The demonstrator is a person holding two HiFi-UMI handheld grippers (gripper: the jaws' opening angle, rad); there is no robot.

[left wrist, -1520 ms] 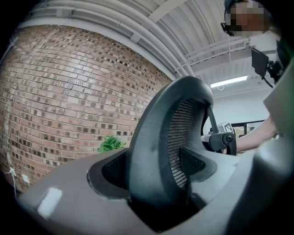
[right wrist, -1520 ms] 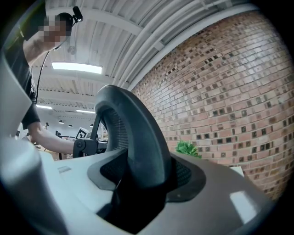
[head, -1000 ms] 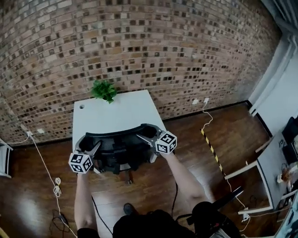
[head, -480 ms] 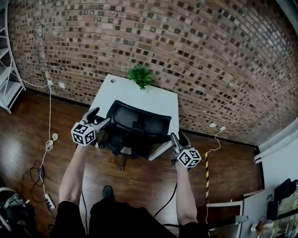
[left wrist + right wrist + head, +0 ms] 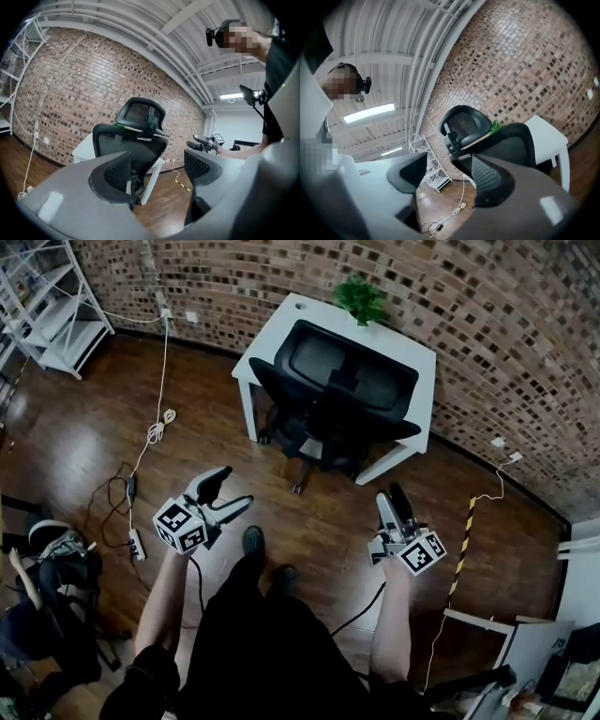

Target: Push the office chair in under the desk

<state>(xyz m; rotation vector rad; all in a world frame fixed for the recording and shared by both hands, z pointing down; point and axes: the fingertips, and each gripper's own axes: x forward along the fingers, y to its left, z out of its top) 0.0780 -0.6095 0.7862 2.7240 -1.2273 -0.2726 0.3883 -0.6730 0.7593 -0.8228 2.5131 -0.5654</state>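
Note:
The black office chair (image 5: 337, 390) stands with its seat pushed in under the white desk (image 5: 417, 352) against the brick wall; a small green plant (image 5: 361, 298) sits on the desk top. Both grippers hang well back from the chair over the wooden floor. My left gripper (image 5: 228, 491) is open and empty, and through its jaws I see the chair (image 5: 136, 136) and the desk (image 5: 84, 147). My right gripper (image 5: 395, 501) is open with nothing between its fingers; its jaws have just been opening. It also faces the chair (image 5: 487, 136).
A white shelf rack (image 5: 52, 306) stands at the far left. Cables (image 5: 150, 437) and a power strip (image 5: 136, 542) lie on the floor at left. Yellow-black tape (image 5: 464, 540) marks the floor at right. Another white desk (image 5: 506, 643) is at the lower right.
Both grippers have come away from the chair's backrest and dropped back towards the person. The chair now stands farther off, in under the desk. The head view has swung left.

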